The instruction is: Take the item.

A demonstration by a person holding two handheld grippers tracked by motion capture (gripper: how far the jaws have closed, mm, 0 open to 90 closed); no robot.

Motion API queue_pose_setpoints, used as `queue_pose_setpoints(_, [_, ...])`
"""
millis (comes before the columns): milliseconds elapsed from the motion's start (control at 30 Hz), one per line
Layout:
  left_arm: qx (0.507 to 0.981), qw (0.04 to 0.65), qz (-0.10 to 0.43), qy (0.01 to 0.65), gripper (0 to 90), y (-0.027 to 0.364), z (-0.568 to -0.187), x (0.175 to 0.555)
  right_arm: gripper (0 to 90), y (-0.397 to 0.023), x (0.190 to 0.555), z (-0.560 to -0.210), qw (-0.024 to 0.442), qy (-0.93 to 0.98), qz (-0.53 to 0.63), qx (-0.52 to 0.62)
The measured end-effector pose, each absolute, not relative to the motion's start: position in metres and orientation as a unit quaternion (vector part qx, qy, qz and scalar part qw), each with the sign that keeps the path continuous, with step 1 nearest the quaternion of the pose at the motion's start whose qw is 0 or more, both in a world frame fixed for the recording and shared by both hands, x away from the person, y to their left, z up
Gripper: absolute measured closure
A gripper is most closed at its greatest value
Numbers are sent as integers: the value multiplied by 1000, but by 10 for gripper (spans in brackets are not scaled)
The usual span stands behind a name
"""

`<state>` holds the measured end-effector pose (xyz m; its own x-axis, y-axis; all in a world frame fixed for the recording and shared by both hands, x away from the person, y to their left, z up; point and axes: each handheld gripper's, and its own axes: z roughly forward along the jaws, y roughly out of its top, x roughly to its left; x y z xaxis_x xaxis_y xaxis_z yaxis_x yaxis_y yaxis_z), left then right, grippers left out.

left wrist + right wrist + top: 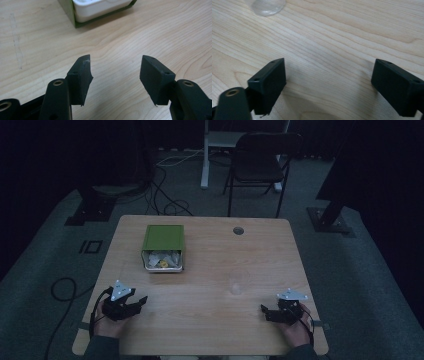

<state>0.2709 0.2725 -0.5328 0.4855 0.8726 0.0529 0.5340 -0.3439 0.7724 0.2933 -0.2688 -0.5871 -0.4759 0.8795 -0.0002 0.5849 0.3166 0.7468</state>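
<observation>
Left gripper jaws spread, empty; green box just ahead. Right gripper jaws spread, empty; clear cup ahead-left, right of box.

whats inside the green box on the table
The green box lies on its side, open end toward the person. Inside is a white tray holding pale wrapped pieces and one yellow item. What sits deeper, under the green top, is covered.

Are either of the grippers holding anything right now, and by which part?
Nothing is held: left gripper and right gripper both have open jaws with bare table between.
</observation>
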Motion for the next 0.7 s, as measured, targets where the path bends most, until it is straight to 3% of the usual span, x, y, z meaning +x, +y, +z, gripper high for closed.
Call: queue_pose_setpoints(700, [801,365,240,410,481,246,-512,288,137,-270,293,-587,210,784,352,466])
